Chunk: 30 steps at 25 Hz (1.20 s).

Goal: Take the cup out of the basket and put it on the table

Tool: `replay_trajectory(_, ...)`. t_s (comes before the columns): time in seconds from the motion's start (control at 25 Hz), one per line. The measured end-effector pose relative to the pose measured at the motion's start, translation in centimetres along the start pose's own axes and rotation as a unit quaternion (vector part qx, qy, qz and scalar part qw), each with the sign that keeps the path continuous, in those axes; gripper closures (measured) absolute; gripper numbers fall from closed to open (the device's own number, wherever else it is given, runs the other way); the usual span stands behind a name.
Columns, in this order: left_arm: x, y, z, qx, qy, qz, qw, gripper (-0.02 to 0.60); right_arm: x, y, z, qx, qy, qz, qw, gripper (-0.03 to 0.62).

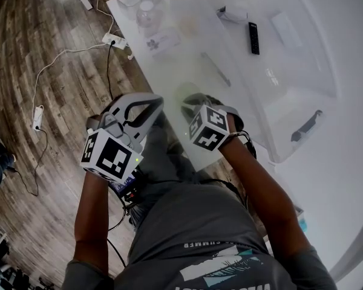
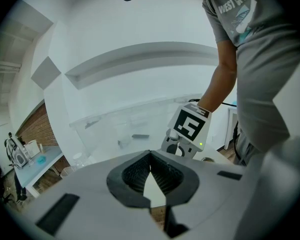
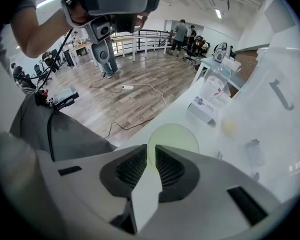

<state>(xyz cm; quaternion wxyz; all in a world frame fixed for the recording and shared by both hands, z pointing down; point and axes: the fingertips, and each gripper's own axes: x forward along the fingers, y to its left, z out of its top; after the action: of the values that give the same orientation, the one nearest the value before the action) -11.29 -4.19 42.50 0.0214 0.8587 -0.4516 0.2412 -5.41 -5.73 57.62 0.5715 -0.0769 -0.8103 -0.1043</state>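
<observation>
- The left gripper (image 2: 150,159) has its jaws pressed together with nothing between them. It hangs off the worktop's (image 1: 181,59) left edge, over the wooden floor, and plays no part in the task.
- The shirt (image 2: 260,59) carries print that begins "WEST"; the rest is folded away.
- A small printed card (image 1: 160,41) lies on the worktop, but its writing is too small to read.
- The right gripper (image 3: 150,151) pinches the wall of the pale green cup (image 3: 175,136) at its rim.
- The cup is already out of the clear bin (image 1: 290,107), which I take for the basket, and sits low over the worktop's near edge. Whether its base touches the worktop I cannot tell.
- By my reckoning the lift-out is done, and what remains is setting the cup down and letting go.
- No brand shows on the cup.
</observation>
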Motion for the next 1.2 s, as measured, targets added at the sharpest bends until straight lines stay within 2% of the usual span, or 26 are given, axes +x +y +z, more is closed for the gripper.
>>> replay_trajectory(0.28,-0.2,-0.2,0.9,0.008,0.005,-0.001,1.0,0.571,-1.9,0.1,1.0,0.01,-0.039,-0.007,0.999,0.53)
replay_trajectory(0.48,-0.8,0.0,2.0,0.017,0.009,0.006,0.9998,0.571,-5.6,-0.2,2.9,0.031,-0.106,-0.032,0.993,0.531)
replay_trajectory(0.56,-1.0,0.3,2.9,0.023,0.008,0.011,0.9997,0.571,-7.9,-0.4,4.0,0.036,-0.147,-0.052,0.987,0.539)
replay_trajectory(0.6,-1.1,0.4,3.3,0.026,0.007,0.013,0.9996,0.571,-9.1,-0.6,4.6,0.035,-0.168,-0.063,0.983,0.573)
replay_trajectory(0.64,-1.2,0.5,3.8,0.03,0.005,0.014,0.9994,0.571,-10.4,-0.8,5.2,0.035,-0.187,-0.075,0.979,0.58)
replay_trajectory(0.8,-1.3,0.4,5.6,0.048,-0.001,0.013,0.9987,0.571,-14.9,-1.1,6.9,0.036,-0.246,-0.109,0.963,0.582)
replay_trajectory(1.2,-1.0,-1.2,9.6,0.086,-0.012,0.002,0.9963,0.571,-22.8,-1.1,7.7,0.044,-0.318,-0.159,0.934,0.582)
